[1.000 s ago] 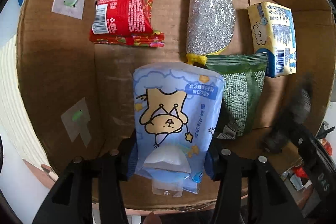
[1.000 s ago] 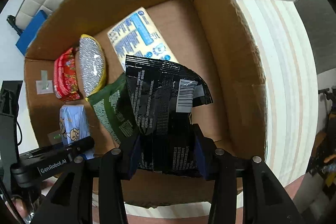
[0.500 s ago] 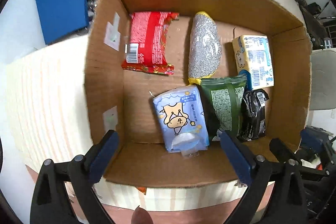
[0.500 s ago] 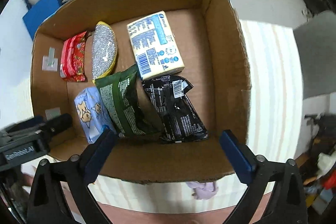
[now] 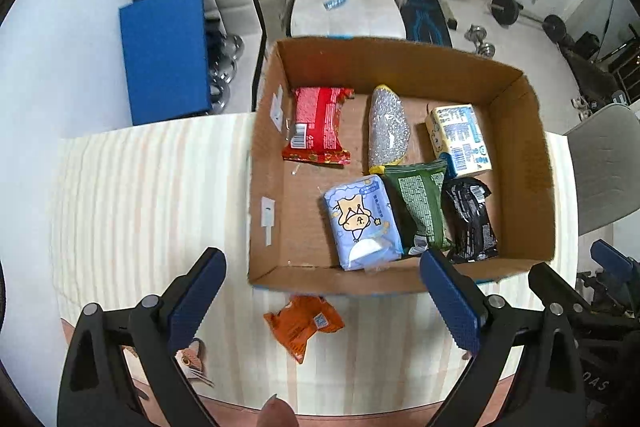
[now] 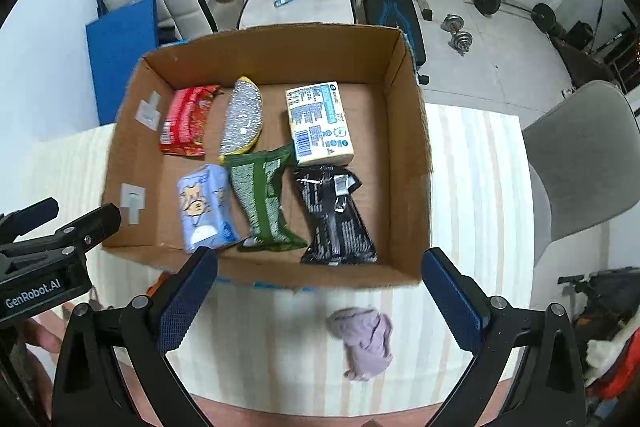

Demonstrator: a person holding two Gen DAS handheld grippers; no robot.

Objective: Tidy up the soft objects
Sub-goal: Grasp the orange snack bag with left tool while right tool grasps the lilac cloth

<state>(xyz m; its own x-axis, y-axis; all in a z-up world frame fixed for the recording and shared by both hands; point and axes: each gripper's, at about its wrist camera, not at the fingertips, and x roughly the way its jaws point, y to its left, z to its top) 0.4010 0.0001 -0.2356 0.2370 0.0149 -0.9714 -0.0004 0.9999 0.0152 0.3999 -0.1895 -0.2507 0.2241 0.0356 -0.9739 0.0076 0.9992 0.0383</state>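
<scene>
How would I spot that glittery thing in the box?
Look into the cardboard box on the striped table, at its far row. Between the red packet and the yellow pack lies the silver scrubber, the only sparkly, oval item, edged in yellow.

Bright even indoor light, soft shadows, strong fisheye bending, dark corners, slight blur

Matt cardboard box holds glossy plastic black packet, glittery sponge.
</scene>
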